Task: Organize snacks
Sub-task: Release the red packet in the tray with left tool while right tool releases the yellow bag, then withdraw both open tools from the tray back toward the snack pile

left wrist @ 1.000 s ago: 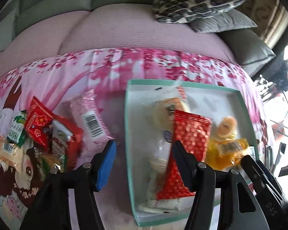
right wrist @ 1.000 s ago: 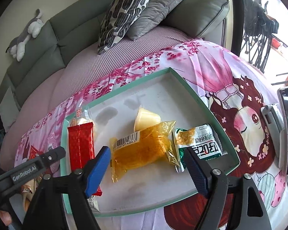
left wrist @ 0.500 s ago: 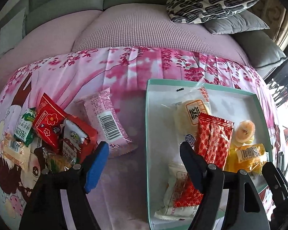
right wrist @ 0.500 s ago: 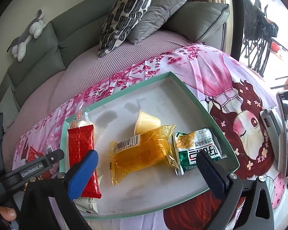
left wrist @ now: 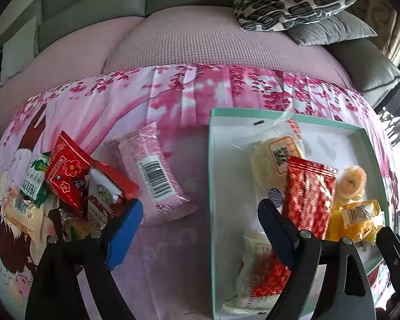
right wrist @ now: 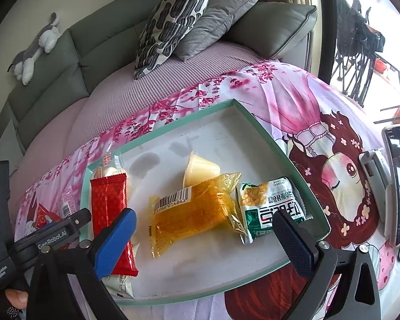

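Note:
A teal-rimmed white tray (left wrist: 210,160) (right wrist: 266,144) lies on the pink printed cloth. In it are a red packet (left wrist: 309,194) (right wrist: 109,202), a round pastry in clear wrap (left wrist: 274,157), a jelly cup (right wrist: 200,170), a yellow packet (right wrist: 194,213) and a green-white packet (right wrist: 272,205). My left gripper (left wrist: 200,213) hovers over the tray's left rim, its jaws opening with nothing held between them. My right gripper (right wrist: 204,220) stands wide open above the yellow packet, its pads clear of it. A pink packet (left wrist: 149,170) and a heap of snacks (left wrist: 66,176) lie left of the tray.
A sofa with a patterned pillow (right wrist: 170,24) and grey cushions runs behind the cloth, and a plush toy (right wrist: 34,48) rests on its back. A phone (right wrist: 398,181) and a small device lie at the cloth's right edge. A thumb shows at the lower left of the right wrist view.
Both grippers' jaws have spread wider. The left wrist view has swung left, so the tray now sits further right and the pink packet nearer the middle. The right gripper has stayed over the yellow packet.

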